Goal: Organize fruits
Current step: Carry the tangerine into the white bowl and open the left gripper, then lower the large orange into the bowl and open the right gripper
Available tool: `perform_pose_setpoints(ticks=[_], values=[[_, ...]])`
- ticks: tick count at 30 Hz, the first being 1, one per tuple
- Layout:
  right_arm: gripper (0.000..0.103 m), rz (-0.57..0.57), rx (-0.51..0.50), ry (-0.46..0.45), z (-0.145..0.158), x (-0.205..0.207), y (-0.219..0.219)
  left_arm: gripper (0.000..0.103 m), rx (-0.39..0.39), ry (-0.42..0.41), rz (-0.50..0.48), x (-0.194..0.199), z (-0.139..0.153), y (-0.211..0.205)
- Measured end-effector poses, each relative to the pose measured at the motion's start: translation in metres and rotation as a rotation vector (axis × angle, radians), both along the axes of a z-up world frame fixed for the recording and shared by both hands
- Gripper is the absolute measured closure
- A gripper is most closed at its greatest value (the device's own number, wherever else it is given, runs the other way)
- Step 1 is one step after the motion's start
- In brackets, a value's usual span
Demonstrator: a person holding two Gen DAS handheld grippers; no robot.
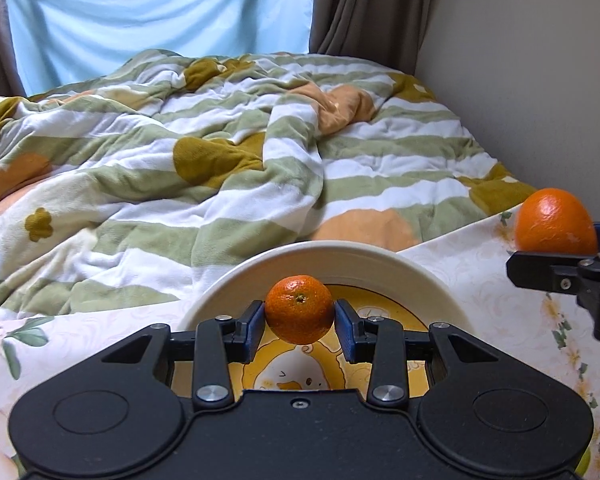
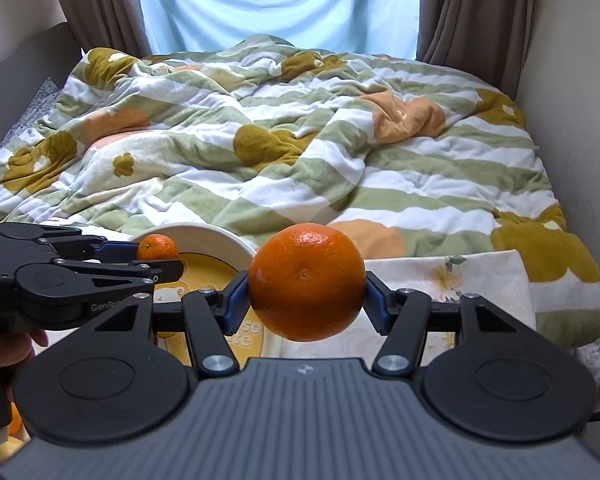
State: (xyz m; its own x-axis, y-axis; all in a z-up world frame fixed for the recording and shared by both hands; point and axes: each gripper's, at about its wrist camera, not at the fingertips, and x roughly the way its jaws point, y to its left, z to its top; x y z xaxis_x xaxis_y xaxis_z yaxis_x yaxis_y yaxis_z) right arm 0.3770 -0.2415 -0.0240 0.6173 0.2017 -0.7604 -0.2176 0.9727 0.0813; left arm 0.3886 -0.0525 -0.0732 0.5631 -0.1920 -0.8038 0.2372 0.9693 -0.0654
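My left gripper (image 1: pixel 300 320) is shut on a small mandarin (image 1: pixel 299 308) and holds it just above a cream bowl (image 1: pixel 340 256) with a yellow duck picture inside. In the right wrist view the same mandarin (image 2: pixel 157 247) sits in the left gripper (image 2: pixel 160 258) over the bowl (image 2: pixel 204 234). My right gripper (image 2: pixel 306 300) is shut on a large orange (image 2: pixel 306 282), held in the air to the right of the bowl. The large orange (image 1: pixel 554 220) and the right gripper (image 1: pixel 556 258) show at the right edge of the left wrist view.
The bowl stands on a white floral cloth (image 1: pixel 480 272) at the foot of a bed with a rumpled green, white and orange striped quilt (image 1: pixel 220 152). A wall (image 1: pixel 540 60) is on the right. More fruit (image 2: pixel 14 420) shows at the lower left of the right wrist view.
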Motion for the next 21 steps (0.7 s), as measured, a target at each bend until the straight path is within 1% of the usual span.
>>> perform_pose_setpoints(ticks=[5,6,7,8,9,10,12,16,21], values=[[0.029,-0.008,0.0,0.006,-0.002,0.003,-0.003,0.061,0.017,-0.003,-0.028,0.002,-0.005,-0.003],[0.029,-0.01,0.002,0.007,-0.002,0.003,-0.003,0.059,0.022,-0.009,-0.033,0.001,-0.005,-0.004],[0.029,-0.011,0.003,0.007,-0.002,0.004,-0.003,0.047,0.027,-0.019,-0.037,0.0,-0.004,-0.005],[0.029,-0.011,0.003,0.007,-0.002,0.004,-0.004,0.038,0.031,-0.029,-0.038,-0.001,-0.002,-0.005],[0.029,-0.012,0.004,0.007,-0.002,0.004,-0.004,0.017,0.035,-0.044,-0.034,-0.003,0.001,-0.004],[0.029,-0.012,0.004,0.007,-0.002,0.004,-0.004,0.005,0.041,-0.067,-0.032,-0.006,0.005,-0.003],[0.029,-0.012,0.005,0.004,-0.001,0.005,-0.004,0.003,0.061,-0.096,-0.039,-0.012,0.013,-0.002],[0.029,0.0,0.017,0.006,0.004,0.006,-0.004,0.003,0.088,-0.081,-0.033,-0.021,0.024,0.004],[0.029,0.04,0.017,0.006,0.004,0.008,0.006,0.002,0.065,-0.063,0.005,-0.038,0.034,0.021]])
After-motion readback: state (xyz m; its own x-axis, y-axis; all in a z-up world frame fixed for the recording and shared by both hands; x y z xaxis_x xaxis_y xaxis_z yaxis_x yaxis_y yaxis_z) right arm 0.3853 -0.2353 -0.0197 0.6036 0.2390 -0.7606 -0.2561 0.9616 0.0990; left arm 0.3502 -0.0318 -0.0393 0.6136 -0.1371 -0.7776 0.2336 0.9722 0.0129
